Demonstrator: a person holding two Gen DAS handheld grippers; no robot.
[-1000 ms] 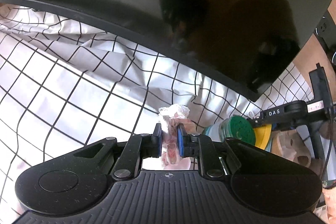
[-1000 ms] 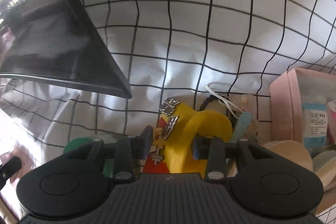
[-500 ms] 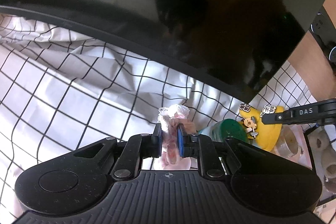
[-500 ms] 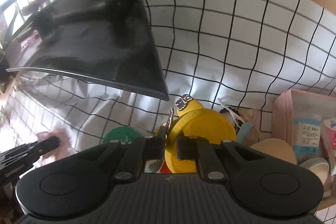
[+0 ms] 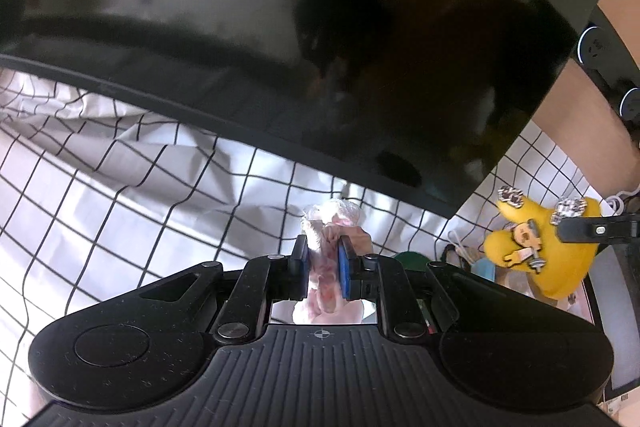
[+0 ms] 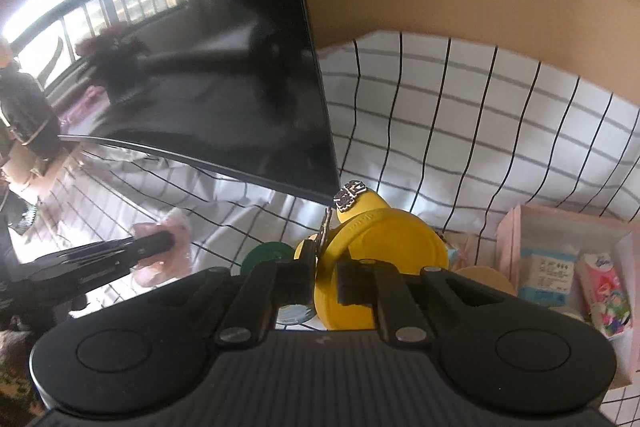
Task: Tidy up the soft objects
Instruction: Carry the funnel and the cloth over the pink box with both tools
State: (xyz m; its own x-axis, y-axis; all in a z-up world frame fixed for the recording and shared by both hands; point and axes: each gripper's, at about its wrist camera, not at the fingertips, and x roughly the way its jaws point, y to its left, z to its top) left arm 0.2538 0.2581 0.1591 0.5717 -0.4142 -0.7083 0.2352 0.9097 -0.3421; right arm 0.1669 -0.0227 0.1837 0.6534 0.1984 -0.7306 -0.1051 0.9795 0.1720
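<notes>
My left gripper (image 5: 324,259) is shut on a pale pink soft toy (image 5: 326,267) and holds it above the checked cloth (image 5: 120,195). The right wrist view shows the same toy (image 6: 168,251) at the left, in that gripper. My right gripper (image 6: 326,277) is shut on a yellow soft toy (image 6: 384,251) with small patterned charms, lifted off the cloth. The yellow toy (image 5: 544,251) also shows at the right of the left wrist view, pinched by the right gripper's fingers (image 5: 592,229).
A large black screen (image 5: 320,27) leans over the cloth and fills the top of the left view; its corner (image 6: 320,163) is close to the yellow toy. A green lid (image 6: 266,255) lies below. A pink box (image 6: 560,259) with packets stands at the right.
My right gripper has closed on the yellow toy and lifted it up and away from the clutter. My left gripper kept its hold on the pink toy and rose slightly.
</notes>
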